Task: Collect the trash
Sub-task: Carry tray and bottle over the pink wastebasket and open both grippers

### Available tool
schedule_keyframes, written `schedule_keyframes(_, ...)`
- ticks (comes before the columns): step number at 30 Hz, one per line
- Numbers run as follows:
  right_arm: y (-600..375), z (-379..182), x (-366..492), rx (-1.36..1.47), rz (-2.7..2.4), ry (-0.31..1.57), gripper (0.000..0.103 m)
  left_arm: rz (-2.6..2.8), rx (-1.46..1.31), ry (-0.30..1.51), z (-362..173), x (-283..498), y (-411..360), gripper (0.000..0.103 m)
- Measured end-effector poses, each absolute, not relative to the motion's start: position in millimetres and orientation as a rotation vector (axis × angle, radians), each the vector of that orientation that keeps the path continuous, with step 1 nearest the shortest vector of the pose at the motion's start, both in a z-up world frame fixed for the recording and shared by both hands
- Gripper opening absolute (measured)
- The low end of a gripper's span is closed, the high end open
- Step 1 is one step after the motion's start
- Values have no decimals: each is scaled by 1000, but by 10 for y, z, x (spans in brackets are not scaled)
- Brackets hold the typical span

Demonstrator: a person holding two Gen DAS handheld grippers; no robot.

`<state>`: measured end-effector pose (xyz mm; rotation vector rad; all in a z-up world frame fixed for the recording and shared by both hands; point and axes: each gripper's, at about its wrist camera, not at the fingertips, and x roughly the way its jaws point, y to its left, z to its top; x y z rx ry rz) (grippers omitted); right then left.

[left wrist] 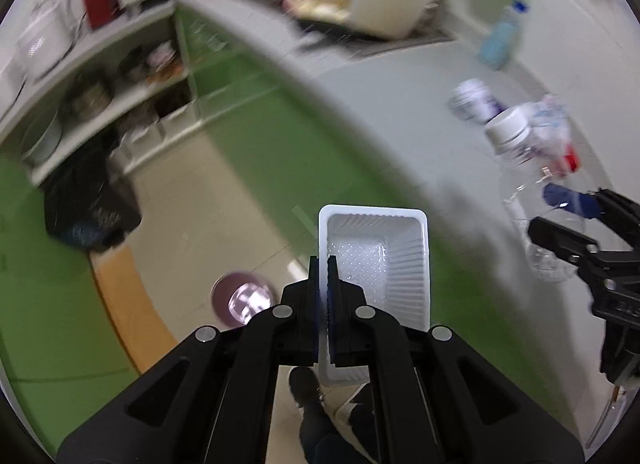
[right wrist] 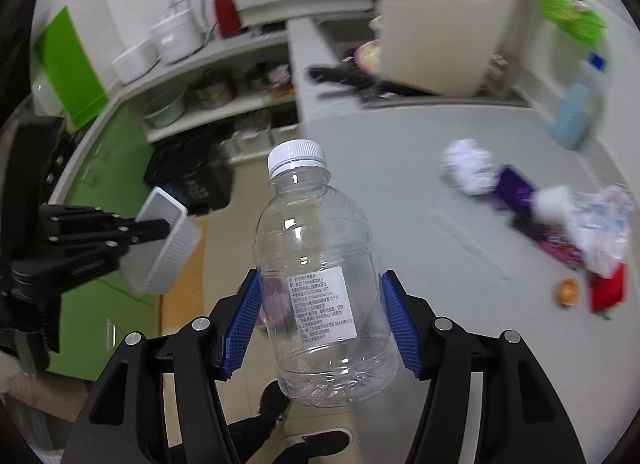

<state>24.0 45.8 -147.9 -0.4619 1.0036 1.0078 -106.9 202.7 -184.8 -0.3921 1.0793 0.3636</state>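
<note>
The left gripper pinches the white ribbed plastic tray's wall and the right gripper clamps the clear capped plastic bottle, both lifted off the grey desk, probably for binning.

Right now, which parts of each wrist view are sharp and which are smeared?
Left wrist view: the left gripper and its white tray are sharp; the counter, shelves and floor are smeared by motion blur. Right wrist view: the right gripper and clear bottle are crisp, its label readable; the trash pile on the counter is blurred. Both have fisheye bending and dark corners.
</note>
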Motion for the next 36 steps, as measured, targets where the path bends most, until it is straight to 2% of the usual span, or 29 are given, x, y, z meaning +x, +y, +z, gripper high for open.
schedule_keyframes(3,788,-1873,43,-504,1025,1027,59,399,-422,1109,-2279,-1233,2279,3)
schedule_keyframes(16,1905,-4477,-419,-643,1094,1172,59,493,-588,1264,-5272,-1772,3258,3)
schedule_keyframes(22,2114,-5344,-413,-687,1091,1209,60,503,-620,1275,-6191,-1820,3465,4)
schedule_keyframes(23,2138,-5476,-416,-691,1091,1217,60,503,-617,1273,-6288,-1804,3472,7)
schedule_keyframes(25,2190,-5679,-406,-703,1094,1227,60,510,-599,1272,-6462,-1796,3464,33)
schedule_keyframes(26,2205,-5737,-424,-708,1095,1229,60,512,-599,1265,-6518,-1796,3475,63)
schedule_keyframes(27,2238,-5809,-427,-714,1097,1234,60,517,-599,1257,-6580,-1807,3494,78)
schedule_keyframes(30,2397,-6007,-477,-725,1104,1245,60,532,-612,1253,-6716,-1835,3551,97)
schedule_keyframes(36,2617,-6275,-593,-726,1156,1261,60,593,-648,1251,-6831,-1995,3788,100)
